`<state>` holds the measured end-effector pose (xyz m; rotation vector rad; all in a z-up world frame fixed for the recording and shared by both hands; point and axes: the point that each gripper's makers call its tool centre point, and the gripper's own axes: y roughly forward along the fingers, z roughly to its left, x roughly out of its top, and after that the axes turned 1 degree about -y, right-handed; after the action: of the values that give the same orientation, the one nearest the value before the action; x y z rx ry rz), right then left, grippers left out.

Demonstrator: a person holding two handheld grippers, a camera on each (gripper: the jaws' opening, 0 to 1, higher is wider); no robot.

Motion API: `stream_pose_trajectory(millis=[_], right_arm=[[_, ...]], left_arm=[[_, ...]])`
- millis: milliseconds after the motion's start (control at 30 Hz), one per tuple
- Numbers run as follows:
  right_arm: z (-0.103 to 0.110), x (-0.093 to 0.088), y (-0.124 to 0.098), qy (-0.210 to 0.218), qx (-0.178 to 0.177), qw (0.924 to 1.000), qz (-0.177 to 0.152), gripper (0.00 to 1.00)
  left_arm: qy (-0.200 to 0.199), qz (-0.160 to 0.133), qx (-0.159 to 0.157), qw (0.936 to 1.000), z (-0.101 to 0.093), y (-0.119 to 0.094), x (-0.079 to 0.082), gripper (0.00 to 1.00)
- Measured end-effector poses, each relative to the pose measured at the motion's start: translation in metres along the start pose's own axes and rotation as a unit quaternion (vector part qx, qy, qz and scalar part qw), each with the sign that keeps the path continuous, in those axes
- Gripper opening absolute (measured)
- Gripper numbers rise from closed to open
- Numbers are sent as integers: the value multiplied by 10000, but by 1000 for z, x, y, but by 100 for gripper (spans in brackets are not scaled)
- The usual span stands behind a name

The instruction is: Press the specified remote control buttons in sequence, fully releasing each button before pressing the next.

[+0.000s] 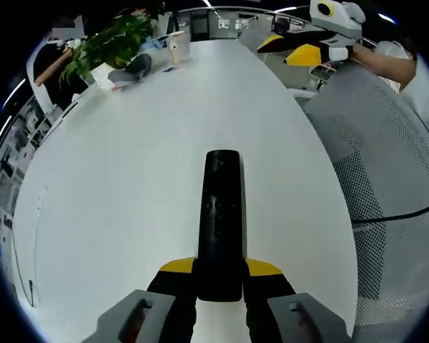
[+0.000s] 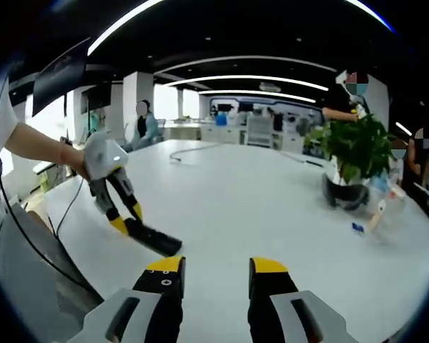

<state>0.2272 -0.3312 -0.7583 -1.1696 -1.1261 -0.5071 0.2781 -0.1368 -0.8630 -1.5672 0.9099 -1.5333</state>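
In the left gripper view, a potted plant (image 1: 111,44) is seen at the far left corner of the white table (image 1: 129,186), with a dark rounded object (image 1: 132,68) and a small pale bottle (image 1: 176,48) just beside it. At the middle of the view, the black remote control (image 1: 221,221) is held lengthwise away from the camera, its near end clamped between the 2 yellow-tipped jaws of the left gripper (image 1: 220,275). Rows of small buttons can be made out on its upper face, though they are too small to be told apart. A grey mesh chair (image 1: 386,186) is seen beyond the right edge of the table, and the right gripper (image 1: 304,48) is seen at the upper right, above the table's far right edge, held by a hand.

In the right gripper view, the left gripper (image 2: 125,214) is seen at the left, held by a hand (image 2: 75,161), with the remote control (image 2: 154,239) angled down near the table's (image 2: 257,207) near edge. The right gripper's (image 2: 216,268) own 2 jaws are parted, with nothing between them. The potted plant (image 2: 354,161) stands toward the right edge, with small items beside it.
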Motion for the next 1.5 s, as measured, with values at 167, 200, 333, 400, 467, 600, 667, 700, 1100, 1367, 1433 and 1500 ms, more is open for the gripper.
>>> stream_pose_trajectory(millis=[167, 200, 333, 400, 467, 600, 667, 700, 1100, 1367, 1433, 1500], right_arm=[[0, -1, 1, -3, 9, 10000, 22, 33], [0, -1, 1, -22, 9, 10000, 35, 32], [1, -2, 2, -41, 16, 10000, 67, 32], [1, -2, 2, -44, 17, 10000, 71, 32], [1, -3, 2, -49, 24, 10000, 81, 32], [2, -4, 2, -64, 35, 9999, 112, 32], [2, -4, 2, -60, 38, 9999, 111, 32], [2, -4, 2, -59, 40, 9999, 113, 32], [2, -5, 2, -73, 48, 9999, 127, 31], [3, -6, 3, -81, 61, 9998, 148, 31], [4, -5, 3, -85, 72, 9998, 147, 31], [4, -6, 3, -89, 74, 9998, 160, 30]], left_arm=[[4, 3, -6, 10000, -4, 0, -1, 24], [0, 3, -4, 10000, -5, 0, -1, 24], [-31, -9, 11, 10000, -9, -1, -1, 24], [-14, -17, -7, 10000, -13, 0, -1, 24], [-7, -16, -22, 10000, -17, -1, -2, 24], [22, -1, -22, 10000, -22, 0, -2, 24], [16, -4, -18, 10000, -24, 0, -2, 24], [21, -10, -24, 10000, -25, 0, -2, 24], [33, -5, -35, 10000, -37, 0, -3, 24], [35, -7, -50, 10000, -45, 0, -4, 24], [42, -7, -50, 10000, -46, 0, -4, 24], [54, 0, -56, 10000, -48, 0, -4, 24]])
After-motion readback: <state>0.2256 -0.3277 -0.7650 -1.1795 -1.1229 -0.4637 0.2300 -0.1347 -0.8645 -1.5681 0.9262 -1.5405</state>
